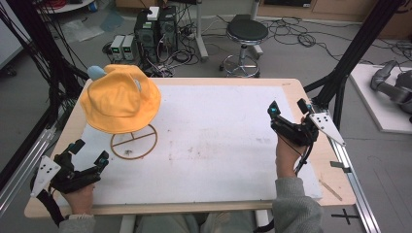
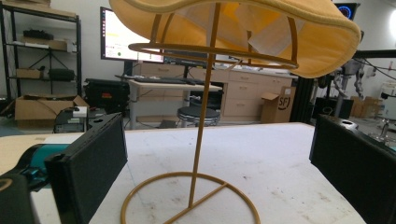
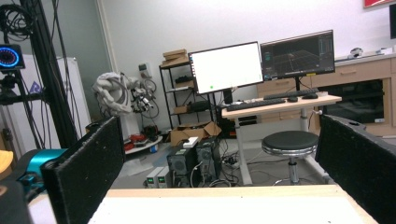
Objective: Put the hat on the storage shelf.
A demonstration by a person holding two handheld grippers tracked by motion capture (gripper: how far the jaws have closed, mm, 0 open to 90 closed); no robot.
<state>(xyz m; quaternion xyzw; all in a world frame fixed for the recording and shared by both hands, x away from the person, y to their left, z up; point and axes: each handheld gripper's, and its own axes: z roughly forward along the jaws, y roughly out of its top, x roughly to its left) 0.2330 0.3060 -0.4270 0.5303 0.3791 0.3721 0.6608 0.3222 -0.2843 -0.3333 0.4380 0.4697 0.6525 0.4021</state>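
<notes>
Yellow hat (image 1: pixel 120 99) sat on a wire stand (image 1: pixel 134 141) at the surface's (image 1: pixel 218 141) left-rear. Left gripper (image 1: pixel 88 155) was at the front-left corner, jaws wide apart, aimed at the stand — not touching. Right gripper (image 1: pixel 289 108) was near the right edge, jaws apart, empty.

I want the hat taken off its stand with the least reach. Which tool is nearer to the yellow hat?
The left. The left tool is at the table's near left corner, just in front of the yellow hat on its wire stand. The right tool is across the table at the right edge.
</notes>
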